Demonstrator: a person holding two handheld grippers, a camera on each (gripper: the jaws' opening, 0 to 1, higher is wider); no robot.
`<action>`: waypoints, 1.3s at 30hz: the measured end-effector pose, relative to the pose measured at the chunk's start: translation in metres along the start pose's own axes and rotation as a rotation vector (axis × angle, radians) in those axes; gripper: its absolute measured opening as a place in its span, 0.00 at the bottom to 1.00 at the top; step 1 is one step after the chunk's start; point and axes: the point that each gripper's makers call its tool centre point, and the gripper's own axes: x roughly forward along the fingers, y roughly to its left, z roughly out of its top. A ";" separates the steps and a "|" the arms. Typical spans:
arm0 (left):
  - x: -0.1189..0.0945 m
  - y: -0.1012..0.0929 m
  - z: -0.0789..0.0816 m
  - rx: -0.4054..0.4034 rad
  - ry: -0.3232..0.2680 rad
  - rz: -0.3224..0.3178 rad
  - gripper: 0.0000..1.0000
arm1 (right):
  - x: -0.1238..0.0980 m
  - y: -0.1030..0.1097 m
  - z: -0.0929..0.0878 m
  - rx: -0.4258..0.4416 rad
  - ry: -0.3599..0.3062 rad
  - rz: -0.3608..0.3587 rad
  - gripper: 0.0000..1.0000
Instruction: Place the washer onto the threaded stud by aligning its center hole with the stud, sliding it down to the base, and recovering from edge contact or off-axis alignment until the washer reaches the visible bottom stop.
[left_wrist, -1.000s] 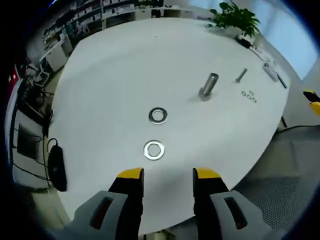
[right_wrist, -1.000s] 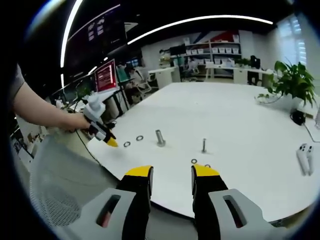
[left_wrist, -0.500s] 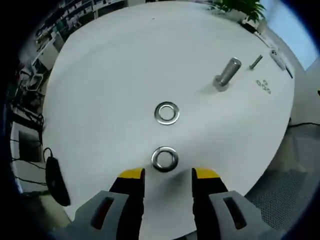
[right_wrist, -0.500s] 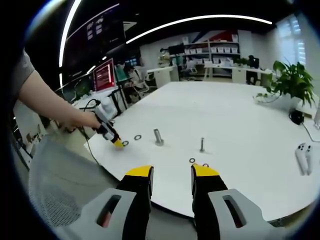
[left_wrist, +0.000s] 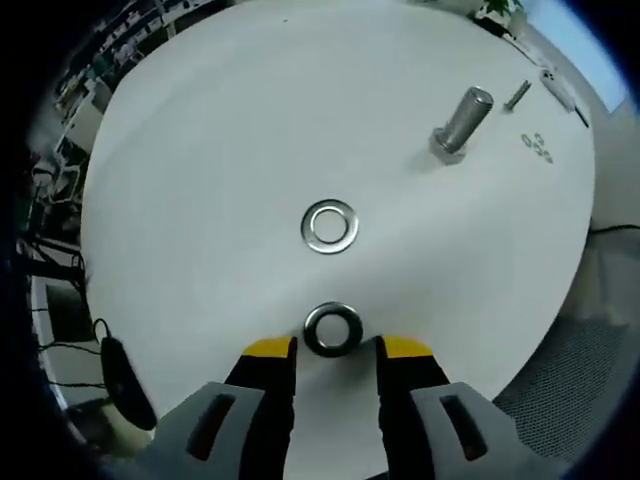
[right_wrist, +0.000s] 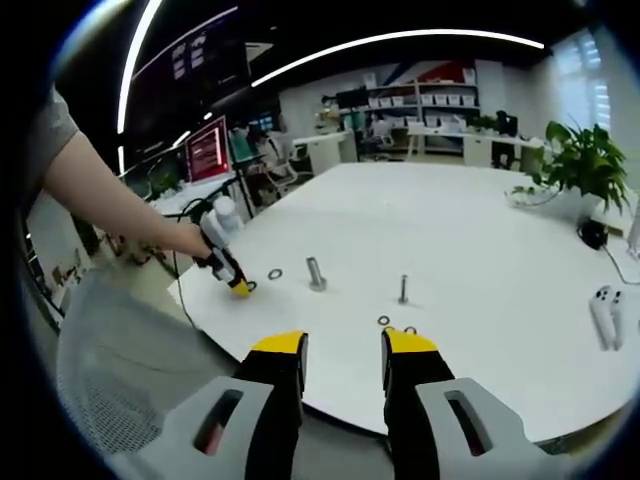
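Lying flat on the white bench (left_wrist: 200, 150), just ahead of the left tool (left_wrist: 337, 349) and right in line with the gap between its yellow tips: the near washer (left_wrist: 333, 329). Lying a little farther on, a second washer (left_wrist: 331, 226), also flat. Standing well beyond both, up and to the right in the left gripper view, the big threaded stud (left_wrist: 462, 120), pointing up off the bench. Being much nearer than the right tool (right_wrist: 343, 345), which is hanging back off the bench edge with nothing between its tips, jaws parted about halfway. Sitting partly open too, the left tool, gripping nothing yet, tips very close to the near washer, maybe touching, hard to tell. Probably needing to close on that washer next.
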 end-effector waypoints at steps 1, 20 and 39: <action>0.000 0.000 0.000 -0.002 0.003 0.000 0.30 | 0.000 0.000 0.000 -0.002 0.000 0.001 0.32; 0.004 -0.003 0.007 0.061 0.125 -0.001 0.21 | 0.000 0.001 -0.001 -0.007 0.005 0.008 0.31; 0.002 -0.002 0.004 0.013 0.054 -0.011 0.21 | 0.001 0.001 -0.001 -0.008 0.004 0.010 0.30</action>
